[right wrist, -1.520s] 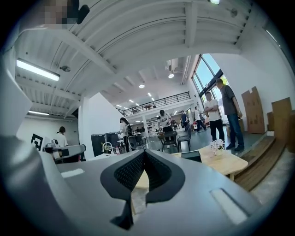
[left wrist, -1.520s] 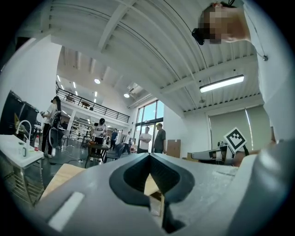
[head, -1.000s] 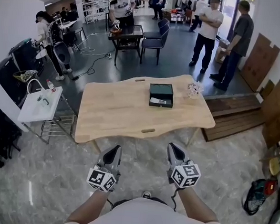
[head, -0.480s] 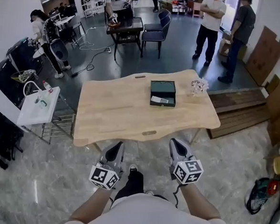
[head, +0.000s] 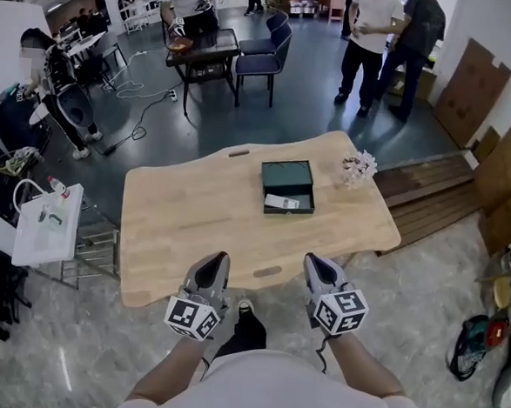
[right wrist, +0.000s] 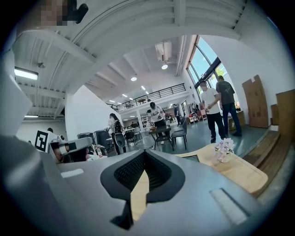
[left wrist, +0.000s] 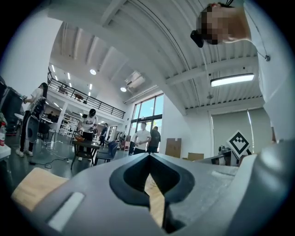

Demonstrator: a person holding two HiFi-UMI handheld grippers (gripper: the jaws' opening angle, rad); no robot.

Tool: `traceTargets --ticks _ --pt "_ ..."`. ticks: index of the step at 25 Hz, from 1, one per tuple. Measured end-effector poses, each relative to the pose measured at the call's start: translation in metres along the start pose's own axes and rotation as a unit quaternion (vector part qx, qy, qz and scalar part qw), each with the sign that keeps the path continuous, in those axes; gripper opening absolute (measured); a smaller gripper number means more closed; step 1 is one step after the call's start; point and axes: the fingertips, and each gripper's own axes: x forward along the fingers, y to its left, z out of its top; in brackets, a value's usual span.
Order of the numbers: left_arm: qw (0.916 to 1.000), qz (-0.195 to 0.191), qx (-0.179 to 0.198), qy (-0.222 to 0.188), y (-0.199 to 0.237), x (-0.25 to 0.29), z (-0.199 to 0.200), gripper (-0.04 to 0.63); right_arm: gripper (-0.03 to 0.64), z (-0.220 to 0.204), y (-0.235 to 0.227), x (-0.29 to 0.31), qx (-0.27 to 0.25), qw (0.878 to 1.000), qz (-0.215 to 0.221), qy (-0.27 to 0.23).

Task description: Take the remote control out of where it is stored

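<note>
Left claw (head: 214, 260), right claw (head: 316, 263) pressed together; wooden table (head: 193, 216), dark box (head: 288, 166), probably remote (head: 282, 201); grey floor (head: 79, 352)

The pale remote control (head: 282, 201) lies flat inside the open dark box (head: 286, 171).

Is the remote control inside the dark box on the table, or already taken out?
Inside. The pale remote control lies along the near side within the open dark box on the wooden table.
</note>
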Motion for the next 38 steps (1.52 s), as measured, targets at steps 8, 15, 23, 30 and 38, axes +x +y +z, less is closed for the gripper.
traceTargets --ticks 8,15,23,30,38 --pt "0.9987 -0.051 -0.001 -0.007 0.079 0.103 0.02 0.0 0.028 0.042 -0.021 0.111 0.014 1.0 -0.022 -0.003" --pt "0.9975 -0.07 -0.005 -0.011 0.121 0.164 0.024 0.0 0.028 0.062 -0.047 0.169 0.019 0.999 -0.044 -0.013" --pt "0.9981 -0.06 -0.013 0.01 0.141 0.215 -0.002 0.0 0.028 0.057 -0.088 0.208 0.031 0.999 -0.038 0.008" --pt "0.9842 -0.12 0.034 0.125 0.133 0.273 -0.052 0.0 0.028 0.044 -0.123 0.237 0.063 0.997 -0.023 0.028" --pt "0.8707 -0.261 0.224 0.351 0.121 0.346 -0.211 0.053 0.028 -0.004 -0.18 0.259 0.113 0.991 -0.037 0.061"
